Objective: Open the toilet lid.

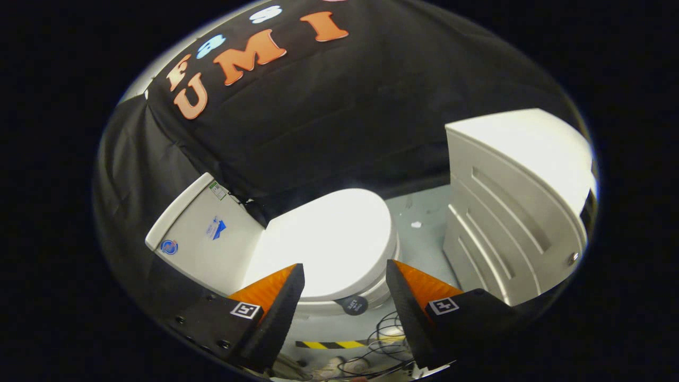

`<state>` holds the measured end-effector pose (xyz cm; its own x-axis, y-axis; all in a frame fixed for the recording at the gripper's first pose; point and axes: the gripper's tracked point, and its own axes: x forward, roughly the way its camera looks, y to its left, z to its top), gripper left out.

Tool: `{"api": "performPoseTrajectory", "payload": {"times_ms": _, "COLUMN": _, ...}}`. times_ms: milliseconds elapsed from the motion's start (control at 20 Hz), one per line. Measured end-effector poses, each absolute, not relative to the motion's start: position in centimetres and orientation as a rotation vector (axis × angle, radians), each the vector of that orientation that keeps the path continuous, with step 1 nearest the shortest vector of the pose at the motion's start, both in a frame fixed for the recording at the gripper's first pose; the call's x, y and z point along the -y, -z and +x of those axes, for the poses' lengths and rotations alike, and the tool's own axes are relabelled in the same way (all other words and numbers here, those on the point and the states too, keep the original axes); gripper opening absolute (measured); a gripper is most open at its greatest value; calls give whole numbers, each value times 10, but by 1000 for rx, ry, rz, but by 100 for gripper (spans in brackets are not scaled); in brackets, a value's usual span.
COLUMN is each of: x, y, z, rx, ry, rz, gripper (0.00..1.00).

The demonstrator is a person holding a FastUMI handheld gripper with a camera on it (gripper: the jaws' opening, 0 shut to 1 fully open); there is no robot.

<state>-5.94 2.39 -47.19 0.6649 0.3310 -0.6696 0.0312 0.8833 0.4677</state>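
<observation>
Cabinet (509,212) flanks closed toilet lid (329,239) beyond spread tool (345,281).

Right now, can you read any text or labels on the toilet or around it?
Tank stickers: too small to read.
Black disc at the toilet's front: print blurred.
Cabinet: none.
Gripper open, fingers above the closed lid.
</observation>
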Motion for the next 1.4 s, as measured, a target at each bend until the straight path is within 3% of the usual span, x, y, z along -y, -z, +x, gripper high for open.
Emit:
{"api": "performPoseTrajectory", "payload": {"times_ms": 800, "x": -36, "y": 589, "z": -101, "rx": -1075, "ry": -107, "rz": 919, "gripper": 97}}
{"api": "performPoseTrajectory", "payload": {"times_ms": 1050, "x": -49, "y": 600, "z": -109, "rx": -1136, "ry": -127, "rz": 1027, "gripper": 79}}
{"api": "performPoseTrajectory", "payload": {"times_ms": 1200, "x": -60, "y": 599, "z": -106, "rx": -1132, "ry": -169, "rz": 1105, "gripper": 76}}
{"api": "performPoseTrajectory", "payload": {"times_ms": 1250, "x": -64, "y": 603, "z": -107, "rx": -1143, "ry": -170, "rz": 1107, "gripper": 66}}
{"api": "performPoseTrajectory", "payload": {"times_ms": 1350, "x": -62, "y": 607, "z": -107, "rx": -1153, "ry": -168, "rz": 1084, "gripper": 65}}
{"api": "performPoseTrajectory", "payload": {"times_ms": 1400, "x": -61, "y": 612, "z": -106, "rx": -1152, "ry": -156, "rz": 1077, "gripper": 55}}
